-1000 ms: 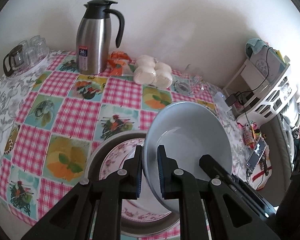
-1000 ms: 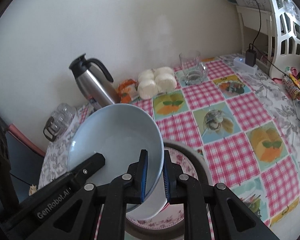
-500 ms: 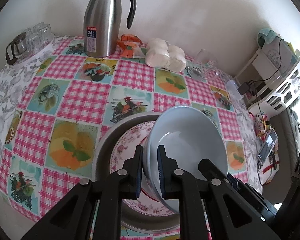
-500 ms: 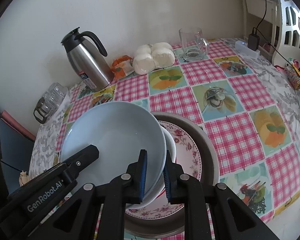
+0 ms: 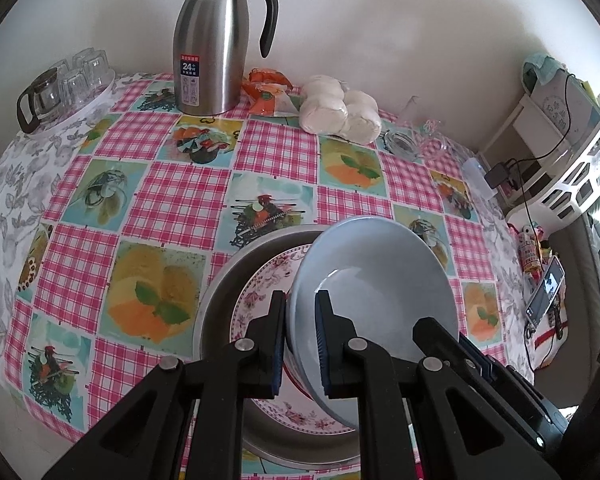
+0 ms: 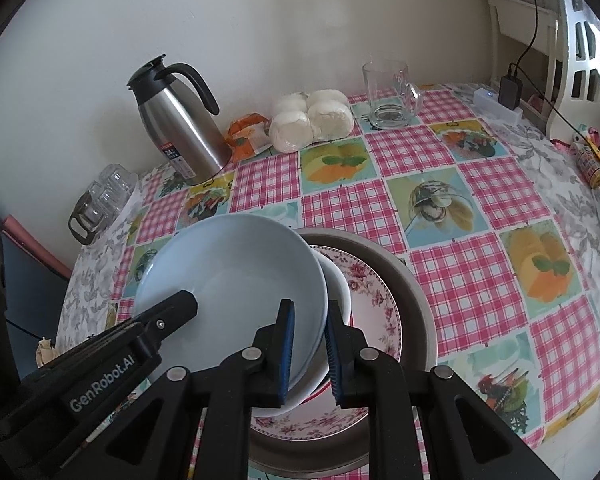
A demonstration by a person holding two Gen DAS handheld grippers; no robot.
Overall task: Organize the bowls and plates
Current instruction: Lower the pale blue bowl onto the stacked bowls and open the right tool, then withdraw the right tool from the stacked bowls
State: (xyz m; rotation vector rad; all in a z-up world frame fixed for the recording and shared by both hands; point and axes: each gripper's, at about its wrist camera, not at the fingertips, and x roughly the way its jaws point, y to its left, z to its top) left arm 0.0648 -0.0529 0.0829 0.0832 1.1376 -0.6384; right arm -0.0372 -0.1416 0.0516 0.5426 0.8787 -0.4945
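Observation:
A pale blue bowl (image 5: 374,280) (image 6: 236,276) sits nested on a white bowl (image 6: 336,292), on a floral plate (image 5: 260,300) (image 6: 376,304), inside a wide grey dish (image 5: 220,300) (image 6: 412,280). My left gripper (image 5: 300,340) is shut on the blue bowl's left rim. My right gripper (image 6: 308,344) is shut on its right rim, over the white bowl's edge. The other gripper shows at the bowl's far side in each view.
On the checked tablecloth stand a steel thermos (image 5: 210,40), an orange packet (image 5: 268,92), bagged white buns (image 5: 340,110), a glass mug (image 6: 388,96) and a tray of glasses (image 5: 64,88). A white shelf with cables (image 5: 560,140) stands right of the table.
Both grippers lowered the blue bowl from a raised, tilted hold down onto the white bowl in the stack. The table looks farther below the cameras now.

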